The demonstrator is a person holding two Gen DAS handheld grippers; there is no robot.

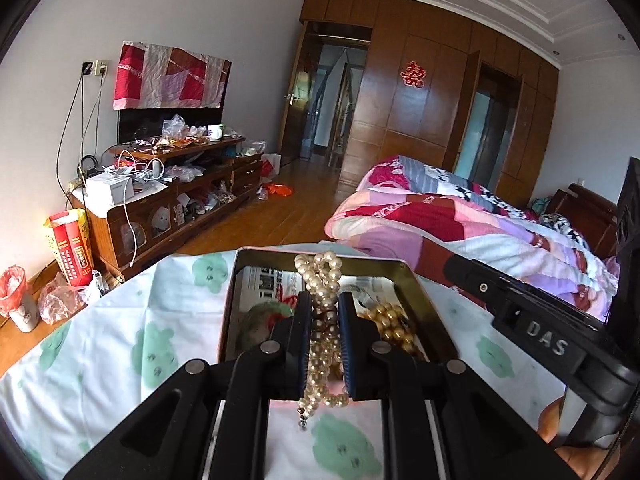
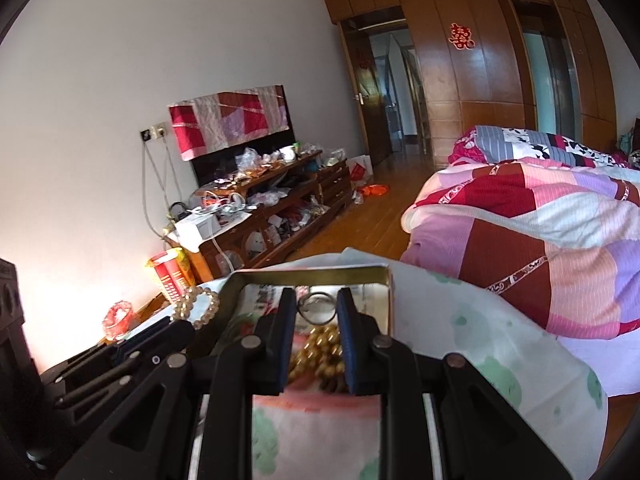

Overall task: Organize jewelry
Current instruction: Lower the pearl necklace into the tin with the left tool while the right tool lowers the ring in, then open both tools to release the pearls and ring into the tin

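Left gripper (image 1: pixel 325 300) fingers clamped on pearl strand (image 1: pixel 322 280), lengthwise over tin (image 1: pixel 408 276); right gripper (image 2: pixel 317 300) fingers parted, empty.

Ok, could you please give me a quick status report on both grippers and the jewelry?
Left gripper shut on cream pearl necklace, above open metal tin. Right gripper open over the tin, straddling thin metal ring. Gold bead strand inside.

A surface draped in a white cloth with pale green prints (image 1: pixel 120 320) spreads beneath both jaws; a rectangular gold-toned metal tin (image 1: pixel 404 276) rests on it just ahead.
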